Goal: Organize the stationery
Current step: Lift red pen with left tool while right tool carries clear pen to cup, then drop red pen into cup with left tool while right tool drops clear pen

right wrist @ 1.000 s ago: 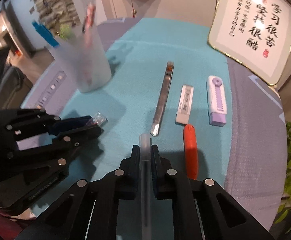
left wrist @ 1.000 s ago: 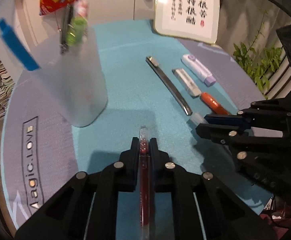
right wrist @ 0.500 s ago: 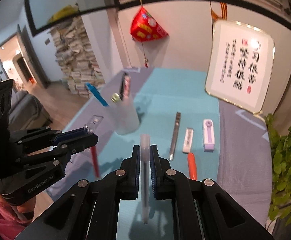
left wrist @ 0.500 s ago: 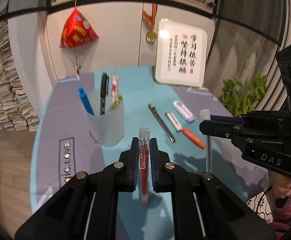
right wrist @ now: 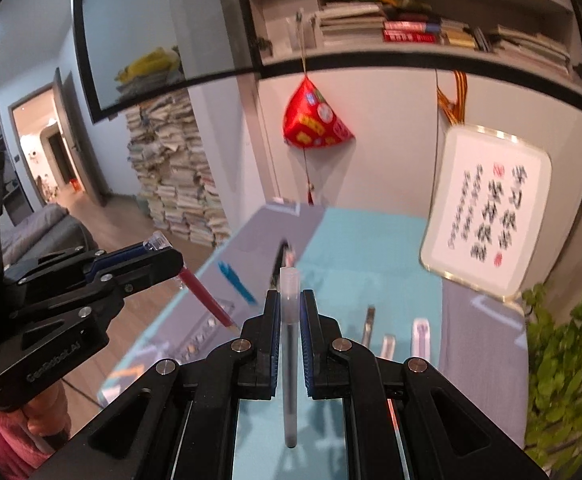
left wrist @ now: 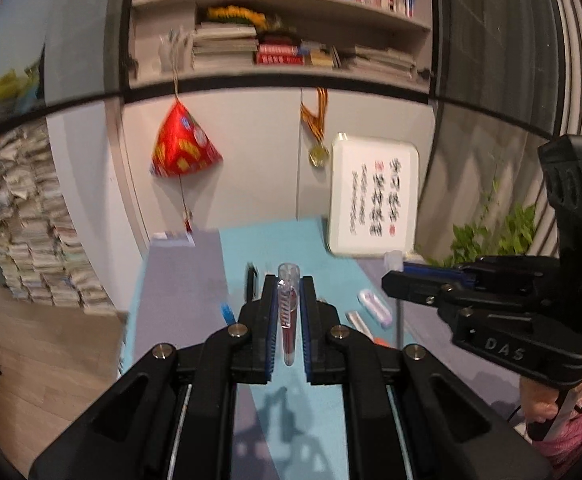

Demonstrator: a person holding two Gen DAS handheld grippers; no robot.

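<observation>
The left gripper (left wrist: 289, 308) is clenched on a red pen (left wrist: 288, 320) with a clear cap, and the right gripper (right wrist: 290, 312) is clenched on a grey pen (right wrist: 289, 356) with a frosted cap. Each pen hangs almost upright between its pads, cap end up and tip down, well above the bench (right wrist: 375, 248). Both are gripped high, near the cap, so most of the barrel dangles free below.

These pens should be light and stiff, with smooth plastic barrels that can swivel or slide in a narrow pinch. Held this far from the middle they will likely swing if the hands jerk, so slow, steady carrying seems wise. The clear cap looks like the weakest part; squeezing the barrel just under it is probably safer than squeezing the cap itself.

Far down on the bench, partly hidden behind the grippers, stand a blue pen (right wrist: 233, 280) and a dark pen (right wrist: 279, 254); their holder cannot be made out. To the right lie a metal cutter (right wrist: 369, 326), a white eraser (right wrist: 387, 346) and a purple correction tape (right wrist: 419, 336), apart from one another
</observation>
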